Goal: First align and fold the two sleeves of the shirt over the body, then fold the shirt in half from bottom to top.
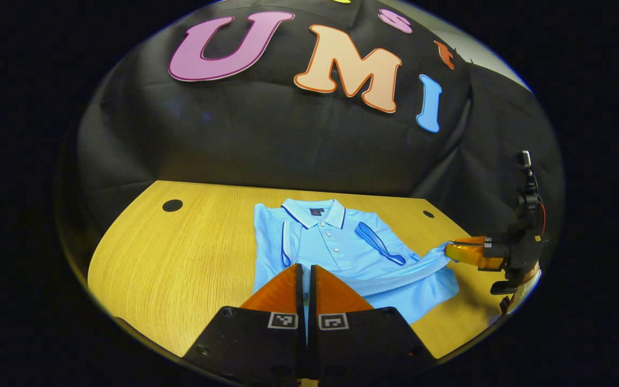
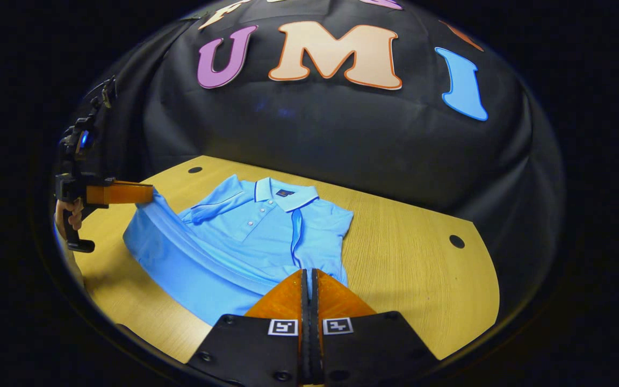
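Light-blue polo shirt (image 1: 342, 247) (sleeves folded in), hem lifted off table.

A wooden desk (image 1: 180, 258) with a pale grain and a rounded edge stands against the black cloth wall (image 1: 266, 134). The cloth hangs in soft folds right behind the desk's far edge. Two dark round holes (image 1: 172, 205) sit near the desk's far corners. A strip of pale wall (image 1: 481, 51) shows above the cloth.

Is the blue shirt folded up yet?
Partly. Both sleeves already lie over the polo shirt; its bottom hem is lifted off the table, pinched by the left gripper and right gripper, not yet over.
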The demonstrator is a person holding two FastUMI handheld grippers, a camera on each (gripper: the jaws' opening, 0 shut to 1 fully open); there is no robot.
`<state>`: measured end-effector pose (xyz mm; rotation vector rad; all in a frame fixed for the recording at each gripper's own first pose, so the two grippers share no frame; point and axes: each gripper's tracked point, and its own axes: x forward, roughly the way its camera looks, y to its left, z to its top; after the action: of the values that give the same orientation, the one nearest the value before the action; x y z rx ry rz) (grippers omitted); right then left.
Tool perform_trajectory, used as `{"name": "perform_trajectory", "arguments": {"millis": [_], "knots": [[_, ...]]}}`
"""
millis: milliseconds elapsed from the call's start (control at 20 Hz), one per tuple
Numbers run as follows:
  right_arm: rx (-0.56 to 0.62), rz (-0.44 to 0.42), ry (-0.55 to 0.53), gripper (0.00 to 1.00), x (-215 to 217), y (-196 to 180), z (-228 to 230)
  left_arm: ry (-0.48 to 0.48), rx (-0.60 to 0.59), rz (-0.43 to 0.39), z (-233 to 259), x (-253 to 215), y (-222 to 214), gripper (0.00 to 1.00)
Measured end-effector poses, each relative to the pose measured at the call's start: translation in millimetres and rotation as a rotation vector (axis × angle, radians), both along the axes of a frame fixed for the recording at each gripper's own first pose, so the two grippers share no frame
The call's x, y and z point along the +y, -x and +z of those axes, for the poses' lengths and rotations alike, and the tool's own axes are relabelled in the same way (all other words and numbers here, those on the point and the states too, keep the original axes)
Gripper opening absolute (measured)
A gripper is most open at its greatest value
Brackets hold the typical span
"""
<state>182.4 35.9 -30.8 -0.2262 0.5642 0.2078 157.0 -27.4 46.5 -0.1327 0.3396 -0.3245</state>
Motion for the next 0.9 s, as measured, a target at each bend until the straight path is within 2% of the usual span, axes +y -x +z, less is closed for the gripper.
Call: {"name": "perform_trajectory", "arguments": {"millis": [250, 550, 800, 900], "knots": [[-0.005, -0.032, 0.01, 0.02, 0.2, -58.6, 4.1, -0.022, -0.012, 0.024, 14.0, 4.9, -53.0, 0.0], [-0.002, -0.071, 0.034, 0.02, 6.6, -123.6, -8.3, -0.063, -0.005, 0.109, 5.6, 15.4, -128.2, 0.0], [0.054, -0.136, -0.058, 0.02, 6.4, -161.0, -44.2, -0.073, 0.0, 0.187, -16.6, 24.6, -176.3, 0.02], [0.057, -0.158, -0.058, 0.02, -1.4, -167.8, -57.0, -0.128, -0.01, 0.245, -28.1, 38.4, -188.8, 0.0]]}}
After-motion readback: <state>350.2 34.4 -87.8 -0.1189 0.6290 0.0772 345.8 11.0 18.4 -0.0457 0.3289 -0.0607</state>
